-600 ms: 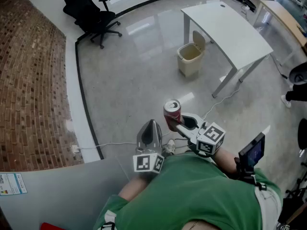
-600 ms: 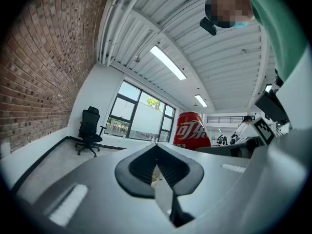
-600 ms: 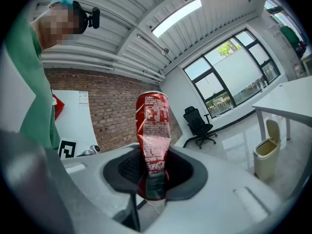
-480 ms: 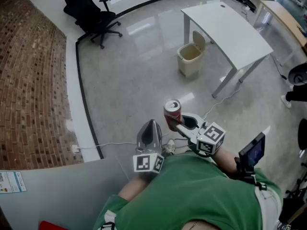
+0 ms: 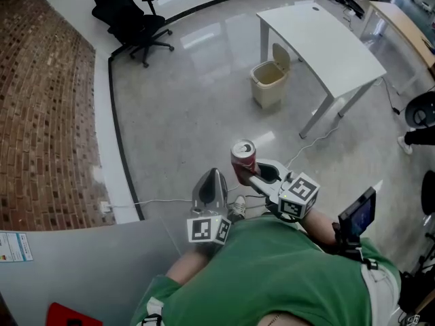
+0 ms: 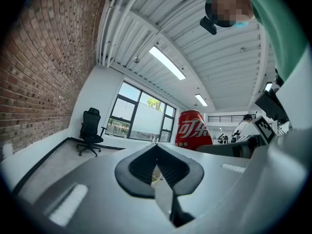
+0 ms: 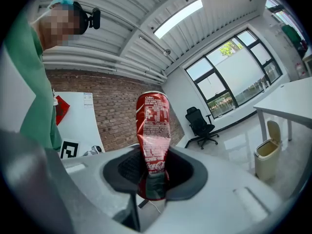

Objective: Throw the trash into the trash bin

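A crushed red soda can (image 5: 242, 160) stands upright between the jaws of my right gripper (image 5: 253, 175), which is shut on its lower part; the can (image 7: 153, 140) fills the middle of the right gripper view. My left gripper (image 5: 211, 185) is held beside it, jaws shut with nothing between them, and the can (image 6: 193, 129) shows to its right. The beige trash bin (image 5: 270, 81) with its lid tipped up stands on the floor far ahead, next to the white table (image 5: 323, 43); the bin (image 7: 268, 156) sits low at the right of the right gripper view.
A black office chair (image 5: 129, 20) stands at the far left by the brick wall (image 5: 41, 107). A white cable (image 5: 319, 140) runs across the grey floor near the table leg. A grey surface with a red item (image 5: 71, 315) lies at the lower left.
The view has shifted slightly; the grey surface and red item at the lower left show more. Both grippers and the can keep their places.
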### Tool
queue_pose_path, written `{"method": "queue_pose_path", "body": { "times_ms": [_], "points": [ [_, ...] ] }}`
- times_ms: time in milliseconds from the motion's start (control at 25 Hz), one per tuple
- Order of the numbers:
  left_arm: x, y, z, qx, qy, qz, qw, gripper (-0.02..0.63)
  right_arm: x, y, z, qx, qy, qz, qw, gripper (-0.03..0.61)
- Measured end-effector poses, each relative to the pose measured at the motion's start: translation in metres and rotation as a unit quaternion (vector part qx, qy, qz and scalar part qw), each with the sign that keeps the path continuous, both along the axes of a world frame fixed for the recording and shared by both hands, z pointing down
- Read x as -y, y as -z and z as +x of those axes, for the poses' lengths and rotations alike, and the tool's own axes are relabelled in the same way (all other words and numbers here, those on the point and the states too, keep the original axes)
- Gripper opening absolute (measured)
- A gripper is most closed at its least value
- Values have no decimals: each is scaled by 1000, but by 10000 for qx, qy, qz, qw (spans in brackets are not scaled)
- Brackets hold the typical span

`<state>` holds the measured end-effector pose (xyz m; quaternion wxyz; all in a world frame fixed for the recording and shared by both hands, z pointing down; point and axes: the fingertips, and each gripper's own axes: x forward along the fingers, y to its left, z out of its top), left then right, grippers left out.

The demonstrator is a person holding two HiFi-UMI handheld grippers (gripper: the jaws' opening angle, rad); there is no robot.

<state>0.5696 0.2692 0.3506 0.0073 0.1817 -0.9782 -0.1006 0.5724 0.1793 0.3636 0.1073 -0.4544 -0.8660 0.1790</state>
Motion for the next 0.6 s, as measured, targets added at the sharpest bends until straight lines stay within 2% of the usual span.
{"method": "queue_pose_path", "body": {
  "times_ms": [200,360,440,600],
  "points": [
    [11,3,12,-5,163,-47,9999,6,18,4,10,-39,64,-75,9999,107],
    [12,0,23,-70,428,-105,9990,6,32,-1,16,-116,98,-218,9996,107],
    [8,-4,28,-101,593,-124,9981,6,36,-7,17,-106,129,-146,9998,107],
    [-2,-15,43,-316,852,-177,9957,6,36,-13,19,-207,234,-115,9994,107]
  ]
}}
